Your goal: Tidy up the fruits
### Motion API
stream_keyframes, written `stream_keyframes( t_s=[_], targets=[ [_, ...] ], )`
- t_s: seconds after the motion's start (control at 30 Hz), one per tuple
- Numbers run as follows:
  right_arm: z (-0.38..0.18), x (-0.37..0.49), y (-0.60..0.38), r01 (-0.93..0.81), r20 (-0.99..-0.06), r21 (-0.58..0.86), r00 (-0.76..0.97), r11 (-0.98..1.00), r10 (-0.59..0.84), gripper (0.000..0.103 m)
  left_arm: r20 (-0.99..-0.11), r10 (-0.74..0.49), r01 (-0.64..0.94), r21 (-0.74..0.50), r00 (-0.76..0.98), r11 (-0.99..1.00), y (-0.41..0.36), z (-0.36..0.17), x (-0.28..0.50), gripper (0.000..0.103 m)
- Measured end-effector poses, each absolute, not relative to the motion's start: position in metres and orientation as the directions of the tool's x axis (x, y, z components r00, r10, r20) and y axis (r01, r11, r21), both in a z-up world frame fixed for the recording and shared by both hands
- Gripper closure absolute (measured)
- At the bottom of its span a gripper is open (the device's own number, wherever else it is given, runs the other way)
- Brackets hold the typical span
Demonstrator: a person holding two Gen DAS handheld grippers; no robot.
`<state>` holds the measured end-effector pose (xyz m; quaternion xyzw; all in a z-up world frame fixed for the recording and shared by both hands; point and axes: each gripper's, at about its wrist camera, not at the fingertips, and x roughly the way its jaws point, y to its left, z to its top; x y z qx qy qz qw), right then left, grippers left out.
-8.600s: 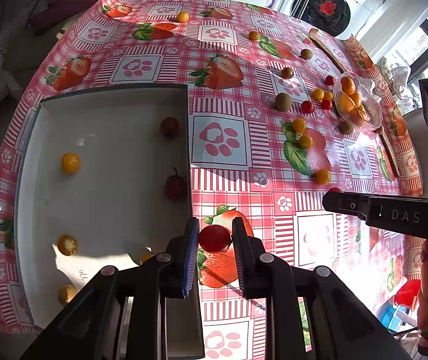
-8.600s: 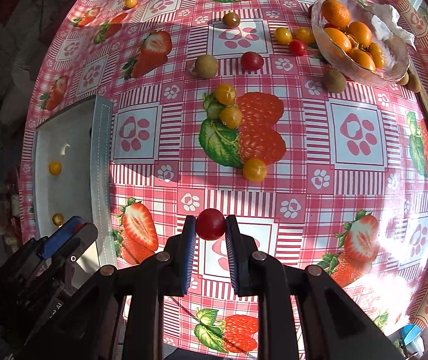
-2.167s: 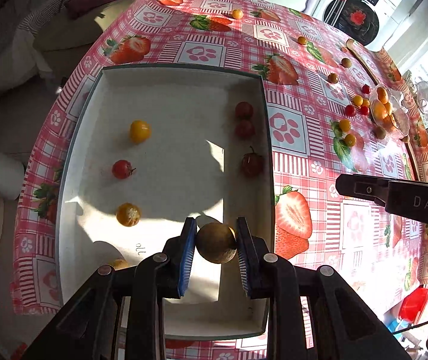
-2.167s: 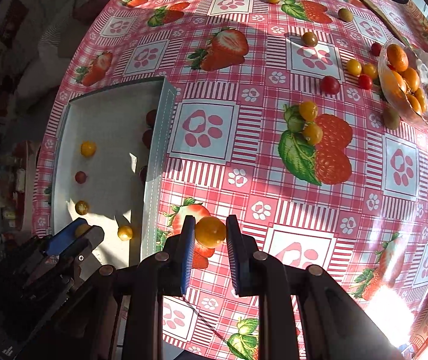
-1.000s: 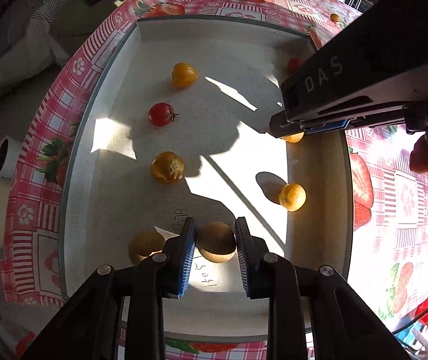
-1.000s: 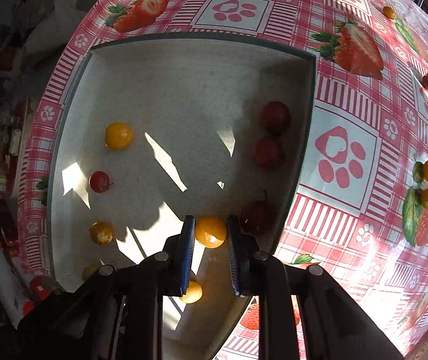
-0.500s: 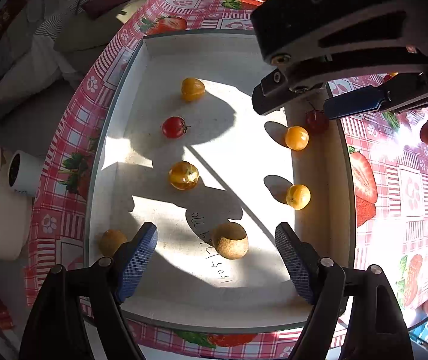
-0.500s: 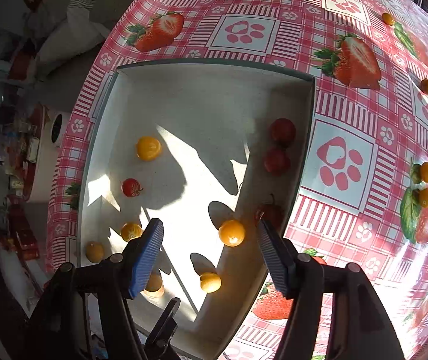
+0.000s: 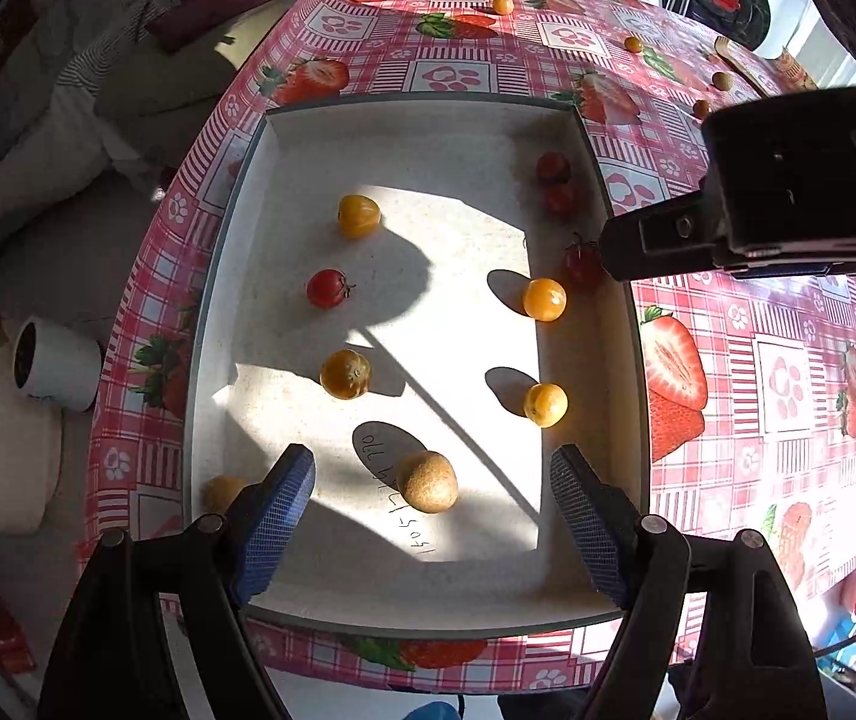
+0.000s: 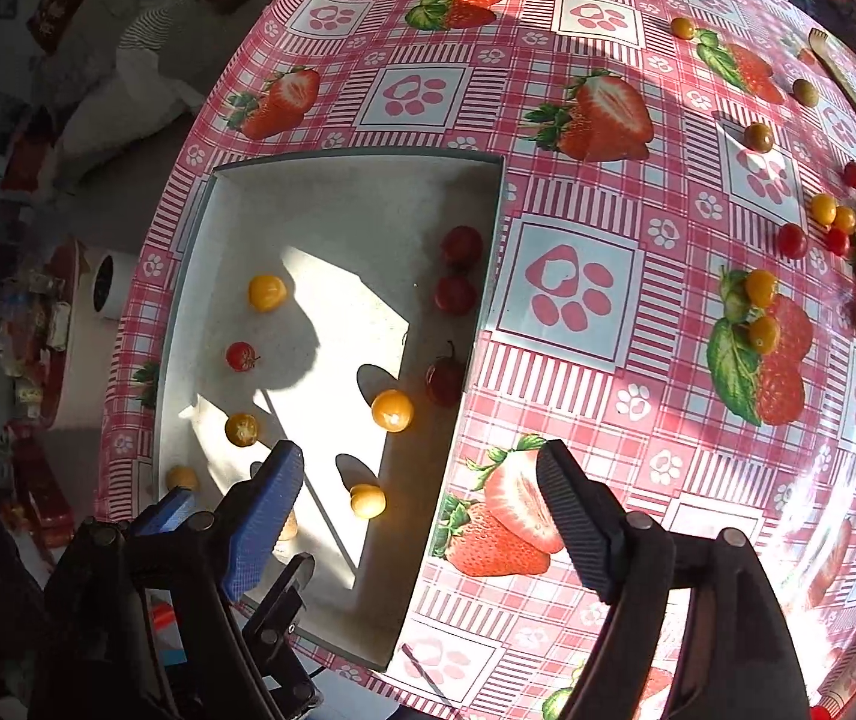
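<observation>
The left gripper (image 9: 431, 501) hangs with jaws spread wide above a brown kiwi (image 9: 427, 482) lying loose in the white tray (image 9: 428, 615). The right gripper (image 10: 419, 507), empty, is opening over the tray's edge. The tray holds five yellow tomatoes, four red ones and one kiwi, on the strawberry-print table (image 10: 572, 294).

Both cameras look down from up close. Both see the tray (image 9: 236, 276) (image 10: 188, 276) on the table (image 9: 788, 372) (image 10: 608, 240).
</observation>
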<state>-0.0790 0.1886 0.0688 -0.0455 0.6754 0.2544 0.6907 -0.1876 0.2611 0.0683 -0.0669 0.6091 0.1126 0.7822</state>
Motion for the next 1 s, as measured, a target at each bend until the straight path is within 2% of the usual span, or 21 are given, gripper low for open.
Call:
stream_keyframes(
  t_s=[0.17, 0.23, 0.3, 0.6, 1.0],
  targets=[
    [0.08, -0.09, 0.179, -0.439, -0.969, 0.229, -0.019, 0.869, 0.246, 0.016, -0.974, 0.073, -0.255, 0.016, 0.216, 0.967, 0.261, 0.074, -0.189, 0.021],
    [0.084, -0.095, 0.177, -0.446, -0.974, 0.203, -0.005, 0.871, 0.224, 0.005, -0.975, 0.071, -0.254, 0.016, 0.209, 0.967, 0.259, 0.075, -0.192, 0.021],
    [0.086, -0.099, 0.175, -0.448, -0.978, 0.183, 0.007, 0.875, 0.208, 0.001, -0.976, 0.073, -0.253, 0.02, 0.204, 0.967, 0.257, 0.076, -0.194, 0.021],
    [0.094, -0.113, 0.179, -0.476, -0.99, 0.094, 0.051, 0.875, 0.134, 0.0, -0.974, 0.115, -0.3, 0.053, 0.195, 0.953, 0.261, 0.085, -0.205, 0.021],
    [0.099, -0.132, 0.181, -0.5, -0.993, 0.081, 0.036, 0.862, 0.115, 0.001, -0.986, 0.124, -0.359, 0.075, 0.115, 0.93, 0.28, 0.082, -0.214, 0.021]
  ],
)
